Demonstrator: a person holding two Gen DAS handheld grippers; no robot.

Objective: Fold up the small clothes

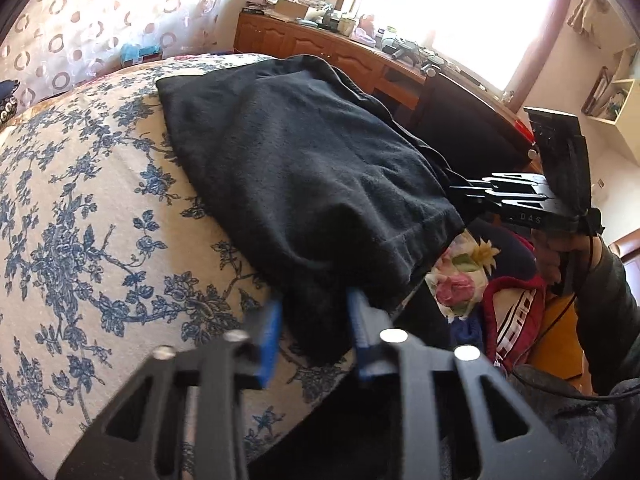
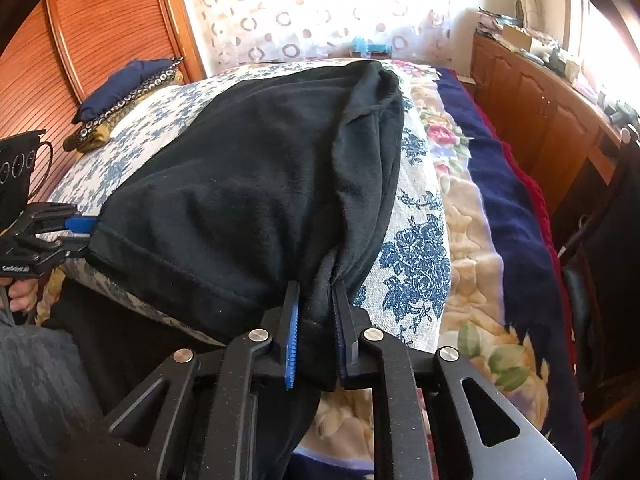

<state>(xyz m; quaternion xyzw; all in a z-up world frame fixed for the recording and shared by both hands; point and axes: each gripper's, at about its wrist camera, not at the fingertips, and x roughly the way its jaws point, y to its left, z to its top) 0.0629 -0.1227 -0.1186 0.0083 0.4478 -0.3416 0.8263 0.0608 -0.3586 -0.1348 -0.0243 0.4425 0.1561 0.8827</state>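
A black fleece garment [image 1: 304, 160] lies on a blue-floral cloth [image 1: 80, 220] over the bed; it also shows in the right wrist view [image 2: 248, 184]. My left gripper [image 1: 314, 312] is shut on the garment's near hem corner, which hangs over the bed edge. My right gripper [image 2: 314, 312] is shut on the other hem corner, with bunched black fabric between its blue pads [image 2: 292, 340]. The right gripper also shows in the left wrist view [image 1: 460, 192] at the garment's right edge. The left gripper also shows in the right wrist view [image 2: 86, 232] at the garment's left corner.
A flowered blanket with a navy border [image 2: 500, 200] covers the bed's right side. A wooden cabinet [image 2: 540, 100] with clutter stands under the window. A dark blue pillow [image 2: 124, 84] lies at the bed's far left by a wooden wardrobe [image 2: 100, 32].
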